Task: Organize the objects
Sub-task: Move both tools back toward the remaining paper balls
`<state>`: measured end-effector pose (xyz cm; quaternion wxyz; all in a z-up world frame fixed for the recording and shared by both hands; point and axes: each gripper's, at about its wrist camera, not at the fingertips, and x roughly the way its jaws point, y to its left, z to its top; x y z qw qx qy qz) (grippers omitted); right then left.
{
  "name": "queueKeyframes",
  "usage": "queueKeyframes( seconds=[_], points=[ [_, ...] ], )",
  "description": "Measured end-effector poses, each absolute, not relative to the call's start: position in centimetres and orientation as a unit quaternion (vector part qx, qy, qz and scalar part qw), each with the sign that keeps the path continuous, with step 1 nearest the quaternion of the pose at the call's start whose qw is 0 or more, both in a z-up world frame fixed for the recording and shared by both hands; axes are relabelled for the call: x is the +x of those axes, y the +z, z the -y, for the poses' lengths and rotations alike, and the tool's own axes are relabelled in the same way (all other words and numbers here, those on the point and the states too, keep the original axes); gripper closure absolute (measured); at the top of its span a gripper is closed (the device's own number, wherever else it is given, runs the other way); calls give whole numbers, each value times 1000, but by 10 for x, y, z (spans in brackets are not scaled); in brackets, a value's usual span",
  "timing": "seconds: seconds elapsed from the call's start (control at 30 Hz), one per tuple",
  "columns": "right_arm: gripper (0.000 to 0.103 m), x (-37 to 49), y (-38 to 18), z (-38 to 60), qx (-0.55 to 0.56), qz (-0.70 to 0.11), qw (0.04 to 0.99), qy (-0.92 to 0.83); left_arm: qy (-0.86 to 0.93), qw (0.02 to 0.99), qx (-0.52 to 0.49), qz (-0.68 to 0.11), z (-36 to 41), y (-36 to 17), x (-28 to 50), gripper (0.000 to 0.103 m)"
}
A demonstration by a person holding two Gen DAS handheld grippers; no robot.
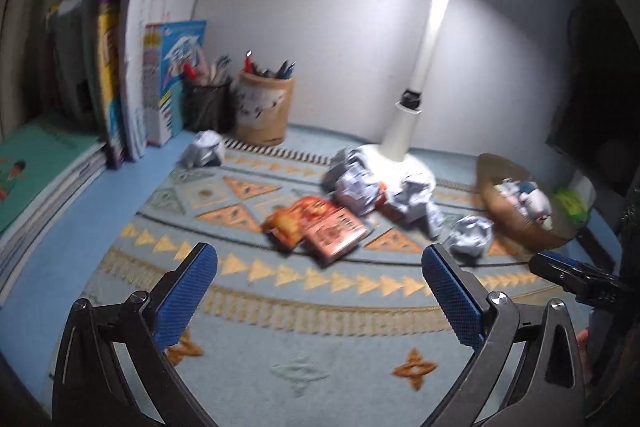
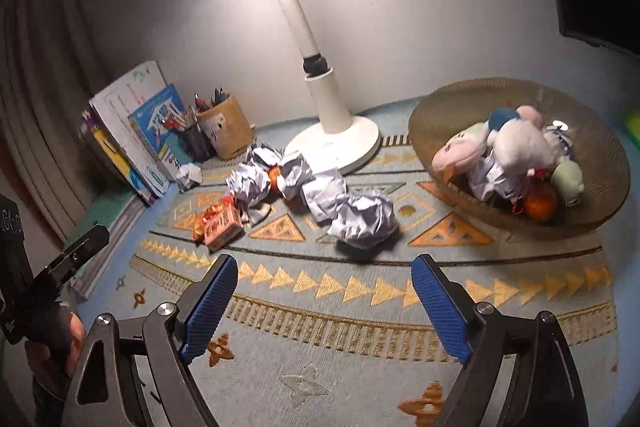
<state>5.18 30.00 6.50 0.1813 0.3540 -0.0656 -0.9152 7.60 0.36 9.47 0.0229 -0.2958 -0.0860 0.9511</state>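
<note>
Your bench (image 2: 132,227) carried a patterned mat (image 2: 360,307) that covered most of it. A white lamp (image 2: 332,131) stood at the back of the mat, lit. To the right sat a wide mesh basket (image 2: 440,115) holding soft toys (image 2: 516,143), a crumpled sheet and something orange. Books (image 1: 132,67) stood upright at the back left, with two pen pots (image 1: 264,111) just beside them. Crumpled paper balls (image 2: 360,215) lay in a loose heap in front of the lamp's foot, one more (image 1: 204,149) apart near the pen pots and another (image 1: 470,237) just beside the basket. A small orange box (image 2: 222,225) lay left of the heap, on the mat. Your left tongs (image 1: 320,291) stood wide open above the mat, gripping nothing. Your right tongs (image 2: 324,303) were open too, also empty, with the nearest paper ball well ahead of their tips.
</note>
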Motion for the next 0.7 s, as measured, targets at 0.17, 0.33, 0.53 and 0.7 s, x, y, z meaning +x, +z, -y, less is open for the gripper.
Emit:
queueKeyframes(
  seconds=[0.17, 0.33, 0.53, 0.7],
  points=[
    [15, 55, 41, -273, 339, -16, 152, -928, 948, 1, -310, 78, 12, 60, 73, 2],
    [10, 48, 31, -267, 354, -36, 130, -925, 942, 1, -324, 83, 14, 49, 70, 2],
    [10, 45, 31, -270, 357, -34, 122, -926, 938, 8, -326, 119, 26, 48, 72, 2],
    [9, 24, 25, -289, 409, 27, 85, -908, 929, -5, -338, 148, 48, 58, 60, 2]
  ],
)
